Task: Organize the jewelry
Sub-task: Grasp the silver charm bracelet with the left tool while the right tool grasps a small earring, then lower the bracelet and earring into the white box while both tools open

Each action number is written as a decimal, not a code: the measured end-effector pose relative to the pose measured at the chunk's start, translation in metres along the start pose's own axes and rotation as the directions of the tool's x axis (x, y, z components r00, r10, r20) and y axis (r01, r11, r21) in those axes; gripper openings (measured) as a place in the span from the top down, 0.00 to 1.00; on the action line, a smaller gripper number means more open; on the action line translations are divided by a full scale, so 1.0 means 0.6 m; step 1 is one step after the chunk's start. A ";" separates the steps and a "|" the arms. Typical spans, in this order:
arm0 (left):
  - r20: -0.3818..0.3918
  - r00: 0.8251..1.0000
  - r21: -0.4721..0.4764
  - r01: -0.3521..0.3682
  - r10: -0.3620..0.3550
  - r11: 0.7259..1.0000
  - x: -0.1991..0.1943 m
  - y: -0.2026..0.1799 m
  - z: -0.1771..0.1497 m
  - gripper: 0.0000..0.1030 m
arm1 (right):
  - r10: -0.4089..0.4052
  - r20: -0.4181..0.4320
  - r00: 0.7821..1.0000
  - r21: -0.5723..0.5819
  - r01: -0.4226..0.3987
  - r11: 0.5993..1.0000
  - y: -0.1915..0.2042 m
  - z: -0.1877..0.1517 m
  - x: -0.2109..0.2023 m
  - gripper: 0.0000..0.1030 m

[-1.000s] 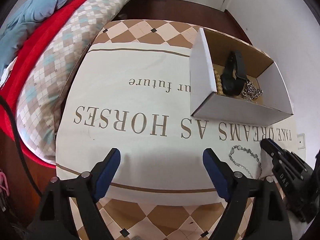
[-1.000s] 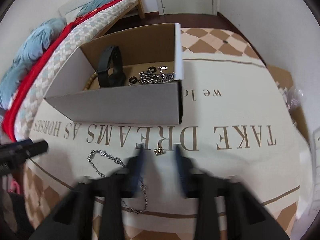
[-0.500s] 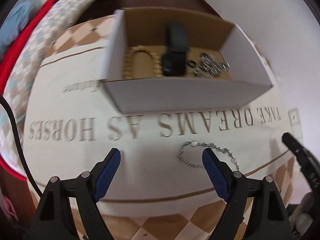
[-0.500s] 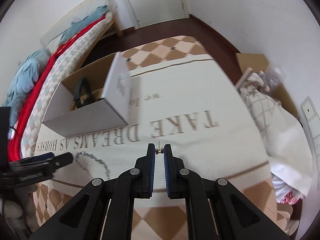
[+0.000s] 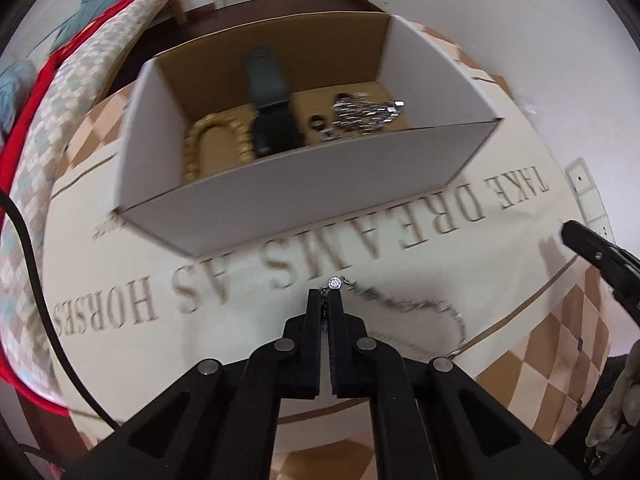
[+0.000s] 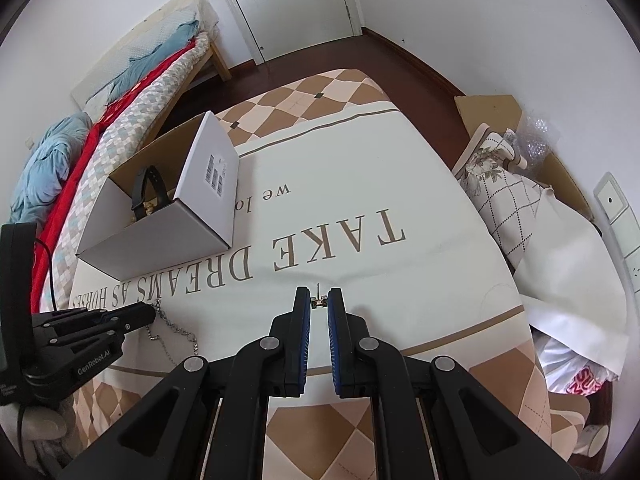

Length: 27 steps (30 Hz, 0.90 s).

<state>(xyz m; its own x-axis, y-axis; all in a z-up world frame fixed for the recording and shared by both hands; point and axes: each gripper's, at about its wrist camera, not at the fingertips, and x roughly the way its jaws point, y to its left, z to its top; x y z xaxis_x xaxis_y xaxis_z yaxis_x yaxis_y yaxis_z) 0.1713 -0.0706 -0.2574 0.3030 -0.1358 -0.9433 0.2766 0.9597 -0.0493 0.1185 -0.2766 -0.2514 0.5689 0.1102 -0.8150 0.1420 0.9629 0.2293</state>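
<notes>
A white cardboard box (image 5: 288, 188) stands on the lettered cloth and holds a black watch (image 5: 268, 108), a wooden bead bracelet (image 5: 216, 140) and a silver chain (image 5: 364, 112). My left gripper (image 5: 328, 300) is shut on one end of a silver chain bracelet (image 5: 412, 304) that trails right across the cloth. My right gripper (image 6: 319, 302) is shut on a small gold earring (image 6: 319, 301), held just above the cloth right of the box (image 6: 160, 240). The left gripper (image 6: 136, 316) and the bracelet (image 6: 176, 332) also show in the right wrist view.
A bed with red and blue covers (image 6: 80, 128) lies beyond the table's left side. A patterned bag (image 6: 500, 192) and cardboard (image 6: 492, 108) sit on the floor to the right. The right gripper's tip (image 5: 592, 248) shows at the right of the left wrist view.
My left gripper has moved to the silver bracelet and shut on its end. My right gripper has shut on the gold earring and lifted it away from the box.
</notes>
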 end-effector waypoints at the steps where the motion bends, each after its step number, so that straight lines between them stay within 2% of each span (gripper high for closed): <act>1: 0.006 1.000 -0.016 0.007 -0.007 1.000 -0.005 0.014 -0.002 1.00 | 0.004 0.004 1.000 -0.001 -0.004 1.000 0.001 0.000 -0.004 0.91; 6: 0.063 0.998 -0.078 0.018 -0.013 0.997 -0.058 0.055 -0.017 1.00 | 0.035 0.025 0.999 -0.005 -0.035 0.999 0.011 0.007 -0.025 0.91; 11: 0.122 0.992 -0.083 0.039 -0.029 0.996 -0.127 0.071 -0.016 1.00 | 0.077 0.032 0.997 -0.018 -0.077 0.997 0.032 0.017 -0.044 0.91; 19: 0.217 0.975 -0.054 0.051 -0.038 0.997 -0.231 0.076 0.017 1.00 | 0.141 0.053 0.989 -0.039 -0.139 0.989 0.068 0.056 -0.079 0.91; 27: 0.313 0.949 -0.043 0.043 -0.027 0.998 -0.321 0.104 0.088 1.00 | 0.219 0.055 0.974 -0.124 -0.211 0.970 0.134 0.137 -0.113 0.91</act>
<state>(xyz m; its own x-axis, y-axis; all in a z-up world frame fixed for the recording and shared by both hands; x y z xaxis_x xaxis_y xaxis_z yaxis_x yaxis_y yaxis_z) 0.1787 0.0021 -0.0614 0.5655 -0.2322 -0.7914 0.2496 0.9627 -0.1041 0.1579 -0.2268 -0.1342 0.6301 0.3045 -0.7143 -0.0831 0.9411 0.3279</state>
